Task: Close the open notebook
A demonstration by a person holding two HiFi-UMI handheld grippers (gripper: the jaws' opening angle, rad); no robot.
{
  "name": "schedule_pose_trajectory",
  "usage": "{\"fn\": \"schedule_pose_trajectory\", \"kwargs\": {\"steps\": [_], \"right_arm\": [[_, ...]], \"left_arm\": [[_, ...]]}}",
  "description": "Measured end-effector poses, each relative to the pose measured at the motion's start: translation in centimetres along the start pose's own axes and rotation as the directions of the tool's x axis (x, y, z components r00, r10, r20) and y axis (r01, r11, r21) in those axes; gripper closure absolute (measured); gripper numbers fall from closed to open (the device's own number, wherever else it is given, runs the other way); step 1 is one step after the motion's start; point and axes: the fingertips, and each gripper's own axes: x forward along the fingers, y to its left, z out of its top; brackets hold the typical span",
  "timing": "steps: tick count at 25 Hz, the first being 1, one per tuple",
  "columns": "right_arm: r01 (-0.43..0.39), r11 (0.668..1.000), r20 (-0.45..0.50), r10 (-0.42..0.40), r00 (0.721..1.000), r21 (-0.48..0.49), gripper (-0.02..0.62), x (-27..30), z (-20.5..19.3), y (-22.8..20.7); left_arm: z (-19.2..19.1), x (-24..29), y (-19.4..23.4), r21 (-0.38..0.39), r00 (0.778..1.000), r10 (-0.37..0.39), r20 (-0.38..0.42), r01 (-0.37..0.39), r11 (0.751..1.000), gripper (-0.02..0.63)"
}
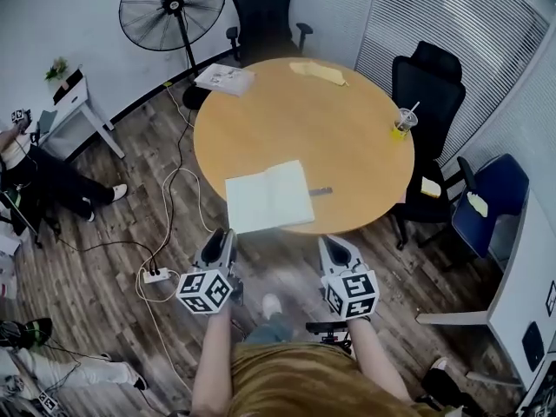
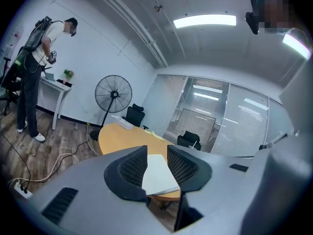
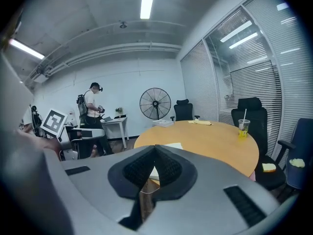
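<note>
An open notebook [image 1: 269, 196] with blank pale pages lies at the near edge of the round wooden table [image 1: 330, 120]. My left gripper [image 1: 219, 237] is held short of the table's near edge, just left of the notebook. It is open, and the notebook [image 2: 159, 175] shows through the gap between its jaws in the left gripper view [image 2: 156, 150]. My right gripper [image 1: 334, 243] is held off the edge at the notebook's right. Its tips meet [image 3: 155, 147], shut on nothing. A strip of the notebook [image 3: 171, 145] shows just beyond them.
A small dark pen-like object [image 1: 320, 191] lies right of the notebook. A cup with a straw [image 1: 403, 122], a book [image 1: 224, 78] and yellow paper [image 1: 317, 71] sit further back. Black chairs [image 1: 426, 85], a fan [image 1: 171, 7] and a floor power strip [image 1: 156, 274] surround the table.
</note>
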Motion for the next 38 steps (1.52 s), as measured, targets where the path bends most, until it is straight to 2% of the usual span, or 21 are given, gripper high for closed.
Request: {"fn": "schedule_pose_trajectory", "kwargs": {"steps": [3, 7, 16, 29, 38], "right_arm": [[0.004, 1.000, -0.014, -0.004, 1.000, -0.027, 0.584, 3.3, 0.8, 0.5], [0.048, 0.998, -0.004, -0.048, 0.999, -0.044, 0.584, 5.5, 1.8, 0.4], [0.124, 0.992, -0.025, -0.125, 0.992, -0.032, 0.584, 5.8, 1.5, -1.2], [0.100, 0.995, -0.026, -0.101, 0.995, -0.024, 0.584, 8.1, 1.6, -2.8], [0.064, 0.998, -0.064, -0.064, 0.996, -0.009, 0.584, 9.7, 0.3, -3.7]], "left_arm": [[0.9, 2.3, 2.5, -0.012, 1.000, -0.013, -0.004, 0.013, 1.000, 0.462], [1.2, 4.6, 5.0, -0.032, 0.999, -0.032, -0.013, 0.032, 0.999, 0.462], [-0.1, 7.5, 5.7, -0.056, 0.994, -0.079, -0.071, 0.075, 0.996, 0.462], [0.2, 10.0, 7.1, -0.056, 0.996, -0.040, -0.077, 0.036, 0.998, 0.462], [-1.3, 10.8, 7.7, -0.054, 0.993, -0.001, -0.115, -0.006, 0.999, 0.462]]}}
